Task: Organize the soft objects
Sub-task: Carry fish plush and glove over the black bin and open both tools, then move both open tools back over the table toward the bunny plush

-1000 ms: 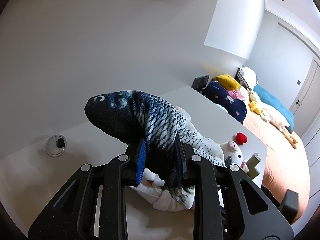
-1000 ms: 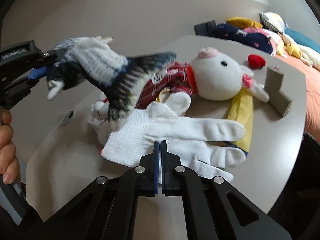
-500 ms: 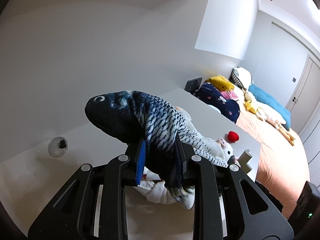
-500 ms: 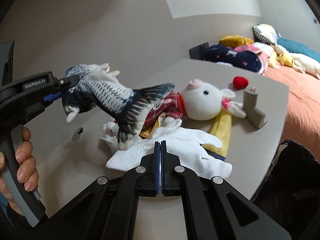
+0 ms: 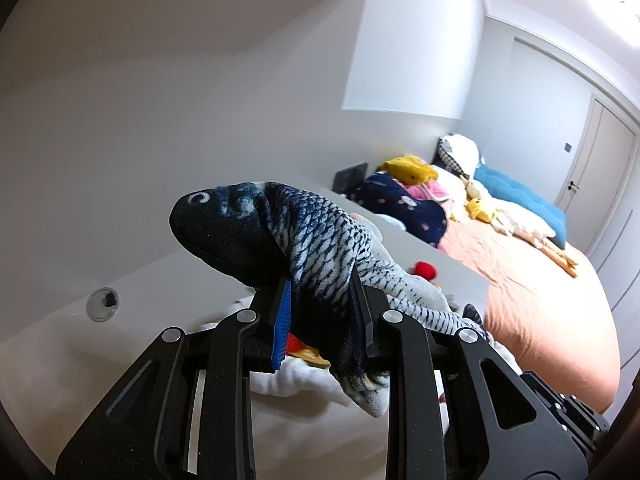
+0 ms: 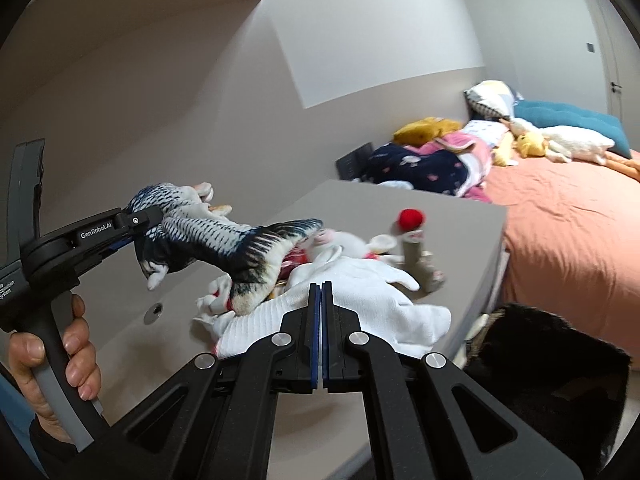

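Observation:
A blue-and-white scaled fish plush (image 5: 280, 232) hangs in the air, and my left gripper (image 5: 320, 308) is shut on its middle. The right wrist view shows the same fish plush (image 6: 224, 248) held out by the left gripper (image 6: 140, 224) above the pile, tail drooping. My right gripper (image 6: 321, 292) is shut with nothing between its pads, drawn back over the white glove (image 6: 360, 304). Behind the glove a white rabbit plush (image 6: 340, 242) in red plaid lies on the grey desk (image 6: 440, 208).
A red pompom (image 6: 410, 218) and a grey block (image 6: 416, 260) stand near the desk's right edge. A cable hole (image 6: 153, 312) sits in the desk at the left. Beyond is a bed (image 6: 560, 232) with several plush toys. A dark bag (image 6: 540, 360) lies below the desk edge.
Both grippers rose and pulled back from the desk. The fish plush went up with the left gripper. The glove and rabbit now look smaller and farther off.

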Available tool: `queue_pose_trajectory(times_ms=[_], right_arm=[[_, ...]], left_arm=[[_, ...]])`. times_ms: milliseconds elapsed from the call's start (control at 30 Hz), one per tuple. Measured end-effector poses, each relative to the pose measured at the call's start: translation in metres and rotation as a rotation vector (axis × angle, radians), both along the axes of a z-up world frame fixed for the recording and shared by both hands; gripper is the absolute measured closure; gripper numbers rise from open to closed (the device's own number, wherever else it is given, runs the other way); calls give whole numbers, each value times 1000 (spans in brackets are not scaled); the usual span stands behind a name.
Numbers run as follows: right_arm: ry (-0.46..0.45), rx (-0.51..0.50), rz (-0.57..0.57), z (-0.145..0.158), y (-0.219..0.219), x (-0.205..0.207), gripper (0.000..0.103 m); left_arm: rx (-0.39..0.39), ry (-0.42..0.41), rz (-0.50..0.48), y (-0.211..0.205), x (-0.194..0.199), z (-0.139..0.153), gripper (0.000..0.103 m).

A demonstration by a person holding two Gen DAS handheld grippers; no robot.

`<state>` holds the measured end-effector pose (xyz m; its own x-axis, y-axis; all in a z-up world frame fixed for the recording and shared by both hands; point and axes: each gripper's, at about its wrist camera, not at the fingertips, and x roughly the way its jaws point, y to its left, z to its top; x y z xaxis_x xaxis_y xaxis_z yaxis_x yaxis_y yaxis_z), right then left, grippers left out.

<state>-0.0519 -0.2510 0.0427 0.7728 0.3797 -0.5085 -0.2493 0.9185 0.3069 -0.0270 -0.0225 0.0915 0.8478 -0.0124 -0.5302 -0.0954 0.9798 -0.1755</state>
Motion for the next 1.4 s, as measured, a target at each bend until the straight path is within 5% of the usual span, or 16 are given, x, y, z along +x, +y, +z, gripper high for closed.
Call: queue_pose_trajectory(times_ms=[1033, 1100, 1167, 1200, 1233, 1267, 1300, 1400], right_arm=[[-5, -2, -373, -4, -169, -85, 102], [4, -1, -386, -5, -175, -88, 102], [14, 19, -376, -7, -180, -89, 101], [12, 48, -371, -9, -184, -90, 99], [18, 97, -373, -11, -190, -91, 77], [16, 113, -386, -11, -195, -93, 42], [7, 111, -412, -11, -199, -95, 34], [-14, 47, -478, -8, -201, -99, 33]], left_arm=[[103, 68, -419, -214, -20, -29, 79], [119, 81, -442, -224, -22, -33, 77], [139, 105, -483, -235, -22, -37, 59], [144, 122, -514, -241, -22, -40, 48], [145, 124, -530, -244, -22, -41, 23], [147, 104, -541, -248, -25, -41, 6], [153, 87, -541, -249, -27, -41, 6], [184, 71, -543, -255, -30, -41, 6]])
